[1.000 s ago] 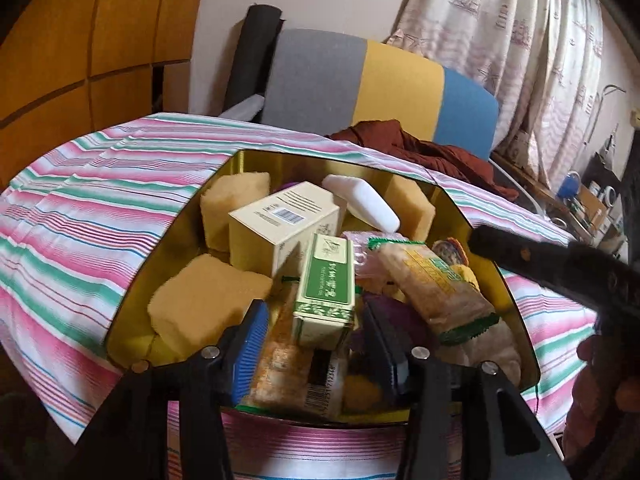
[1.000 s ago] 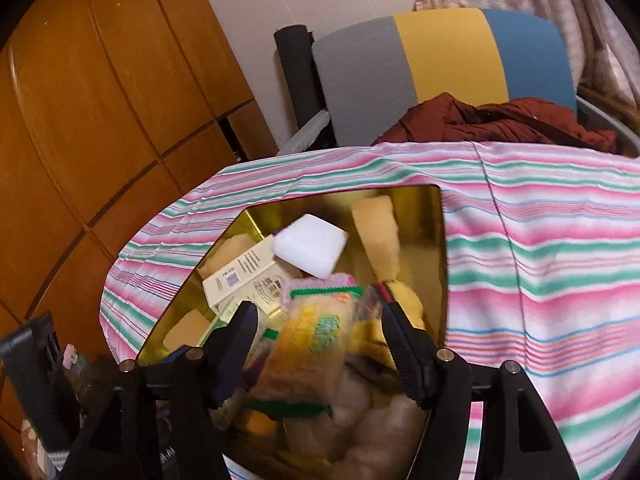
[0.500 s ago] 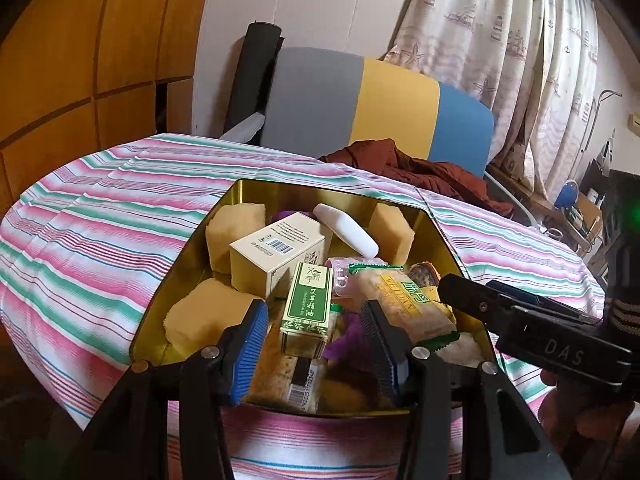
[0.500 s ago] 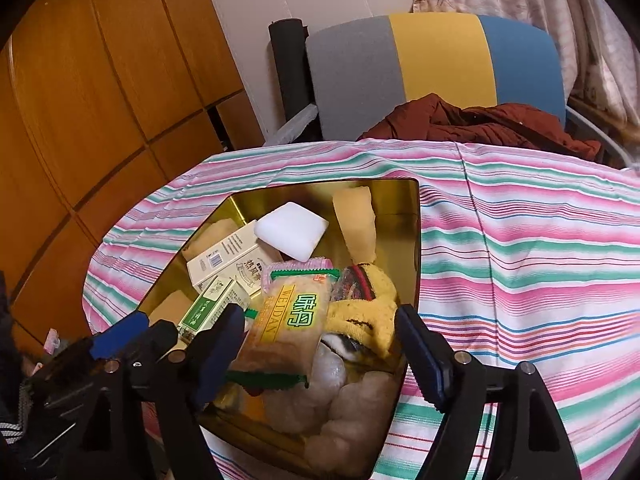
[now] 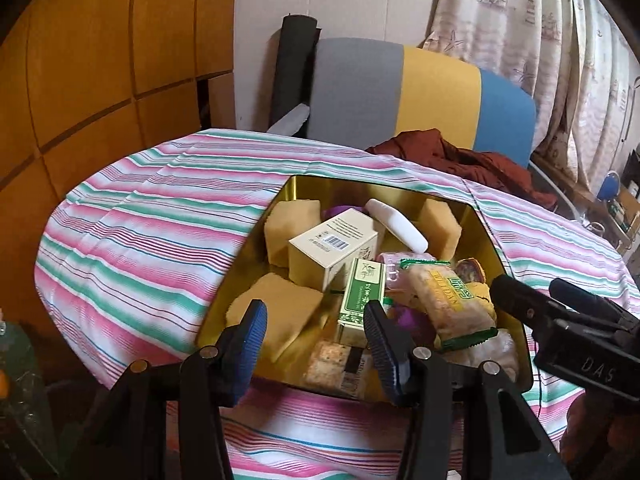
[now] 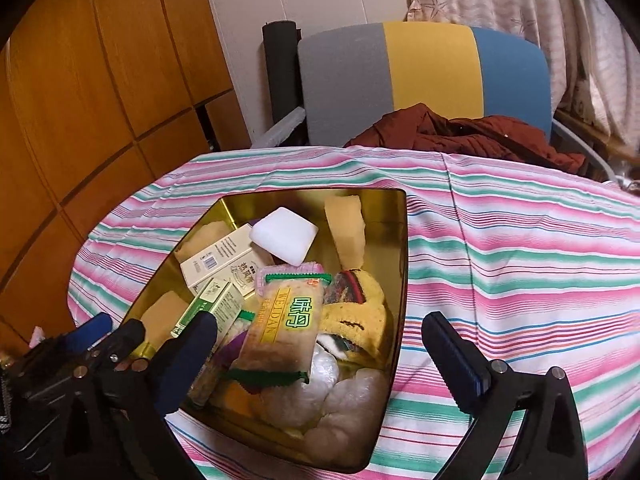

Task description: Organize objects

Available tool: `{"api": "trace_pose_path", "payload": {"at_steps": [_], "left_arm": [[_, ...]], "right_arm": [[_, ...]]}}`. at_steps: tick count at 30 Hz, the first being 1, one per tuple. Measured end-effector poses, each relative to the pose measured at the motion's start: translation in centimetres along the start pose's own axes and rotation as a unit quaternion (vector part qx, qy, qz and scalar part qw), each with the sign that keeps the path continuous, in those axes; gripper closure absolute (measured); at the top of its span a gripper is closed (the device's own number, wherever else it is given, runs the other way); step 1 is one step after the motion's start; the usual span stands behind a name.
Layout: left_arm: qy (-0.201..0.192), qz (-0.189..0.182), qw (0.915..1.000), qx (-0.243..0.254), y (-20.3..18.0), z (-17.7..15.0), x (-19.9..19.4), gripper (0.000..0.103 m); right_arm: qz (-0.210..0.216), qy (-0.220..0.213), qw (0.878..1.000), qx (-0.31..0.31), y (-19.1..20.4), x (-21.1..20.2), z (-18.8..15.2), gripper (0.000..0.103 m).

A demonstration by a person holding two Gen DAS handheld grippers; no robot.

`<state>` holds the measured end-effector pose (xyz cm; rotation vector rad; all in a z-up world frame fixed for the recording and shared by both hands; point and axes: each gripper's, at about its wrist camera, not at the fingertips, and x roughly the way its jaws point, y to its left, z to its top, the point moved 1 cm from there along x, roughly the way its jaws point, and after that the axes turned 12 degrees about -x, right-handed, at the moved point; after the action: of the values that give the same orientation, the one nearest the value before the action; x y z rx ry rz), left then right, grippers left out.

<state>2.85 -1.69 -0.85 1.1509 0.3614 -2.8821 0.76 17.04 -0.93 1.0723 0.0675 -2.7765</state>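
Our right hand-held gripper [image 6: 320, 344] is opening wide over the WEIDAN snack pack [image 6: 280, 332], which sits loose atop the gold tin [image 6: 402, 240]. Left hand-held gripper [image 5: 316, 332] hangs half-open, empty. Clutter's tight, so we'd probably snag neighbours.

- I can't see the floor of the gold metal tin [image 6: 402, 240]; packets and sponges cover it.
- My left hand-held gripper [image 5: 316, 330] blocks the tin's near rim in its own view.
- The print on the cream cardboard box [image 5: 334, 246] is too small for me to read.
- The clutter behind the curtain's right edge [image 5: 618, 200] stays indistinct.
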Motion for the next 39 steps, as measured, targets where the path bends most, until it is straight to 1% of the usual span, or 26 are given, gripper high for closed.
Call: {"api": "trace_pose_path", "payload": {"at_steps": [5,8,10,13,16,19,21,25,28,35,39], "left_arm": [[-0.009,0.005,0.9999,-0.002,-0.1,0.7,-0.9,0.052],[-0.025,0.022,0.9994,0.000,-0.2,1.1,-1.5,0.052],[-0.027,0.031,0.9992,-0.002,-0.2,1.3,-1.6,0.052],[-0.024,0.031,0.9992,0.000,-0.4,1.5,-1.7,0.052],[-0.021,0.030,0.9993,-0.003,-0.5,1.7,-1.7,0.052],[-0.013,0.022,0.9997,-0.005,-0.8,1.8,-1.9,0.052],[-0.012,0.026,0.9996,-0.001,-0.9,1.7,-1.9,0.052],[-0.009,0.050,0.9986,0.019,-1.4,1.6,-1.9,0.052],[-0.007,0.045,0.9986,0.026,-1.6,1.4,-2.0,0.052],[-0.007,0.055,0.9978,0.035,-1.8,1.2,-1.9,0.052],[-0.002,0.053,0.9981,0.033,-1.8,1.1,-1.7,0.052]], "right_arm": [[-0.022,0.006,1.000,-0.006,0.4,-0.3,0.1,0.000],[-0.034,0.006,0.999,0.000,0.4,-0.7,0.3,0.000],[-0.042,0.010,0.999,0.006,0.4,-1.0,0.6,0.000],[-0.055,0.017,0.998,0.011,0.6,-1.3,1.1,0.000],[-0.048,0.012,0.999,0.002,1.0,-1.8,1.3,0.000],[-0.053,0.014,0.998,-0.007,1.5,-1.8,1.3,0.000],[-0.056,0.019,0.998,-0.008,1.7,-1.7,1.3,0.000],[-0.062,0.043,0.997,-0.013,1.8,-1.0,1.2,0.000],[-0.062,0.045,0.997,-0.015,1.8,-1.0,1.0,0.000],[-0.068,0.047,0.996,-0.016,1.8,-1.0,1.1,0.000],[-0.067,0.050,0.996,-0.013,1.6,-0.9,0.9,0.000]]}}
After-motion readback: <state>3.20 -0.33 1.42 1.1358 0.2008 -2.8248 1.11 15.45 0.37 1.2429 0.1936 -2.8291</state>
